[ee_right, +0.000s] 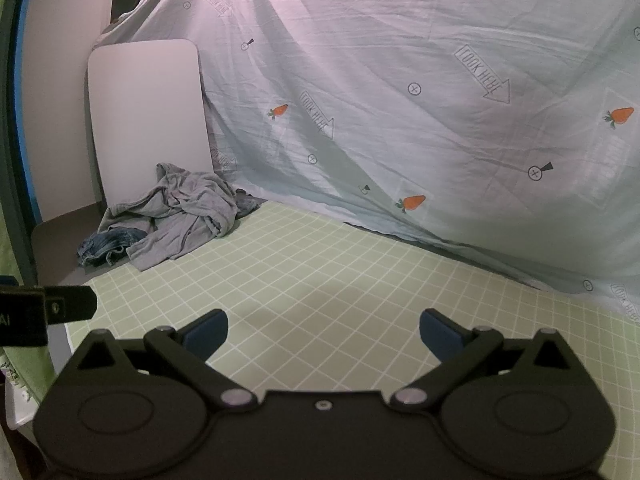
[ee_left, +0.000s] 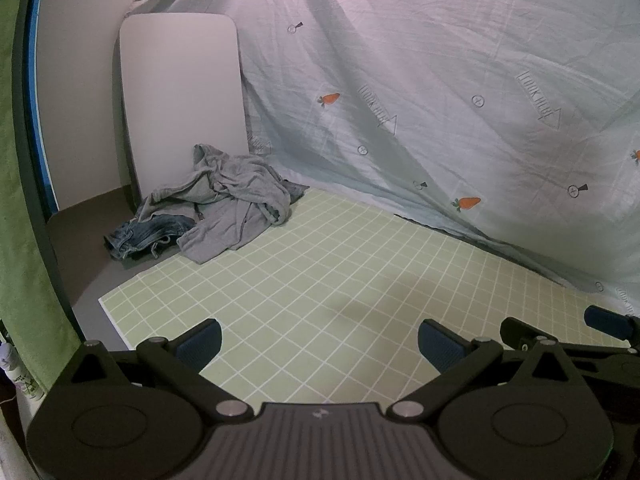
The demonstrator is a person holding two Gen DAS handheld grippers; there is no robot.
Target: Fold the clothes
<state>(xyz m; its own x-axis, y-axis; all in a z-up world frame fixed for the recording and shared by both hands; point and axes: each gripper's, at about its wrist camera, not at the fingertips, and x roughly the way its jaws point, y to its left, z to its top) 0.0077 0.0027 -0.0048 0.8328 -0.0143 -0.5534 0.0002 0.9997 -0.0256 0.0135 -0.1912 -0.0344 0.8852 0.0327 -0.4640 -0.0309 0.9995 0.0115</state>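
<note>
Left gripper (ee_left: 320,346): fingers spread wide, nothing between them; it hangs over the near part of the mat, close to the mat's near-left corner.
Right gripper (ee_right: 323,334): fingers also spread wide and empty, over the near middle of the mat. In the left wrist view its fingers (ee_left: 606,322) show just beside the left gripper, on its right.
Green grid mat (ee_left: 340,280): lies flat; all of it in front of both grippers is bare up to the clothes.
Grey garment (ee_left: 236,208): crumpled in a heap at the far-left corner of the mat, partly over the mat's left edge, well apart from both grippers.
Jeans (ee_left: 144,238): bunched beside the grey garment on its left, touching it, lying off the mat on the grey surface (ee_left: 80,248).
White board (ee_left: 180,100): stands upright, tilted a little, just behind the heap.
Carrot-print sheet (ee_left: 440,80): hangs along the far and right sides; its lower hem meets the far edge of the mat.
Left edge: the grey strip runs between the mat and a green cloth (ee_left: 20,240).
</note>
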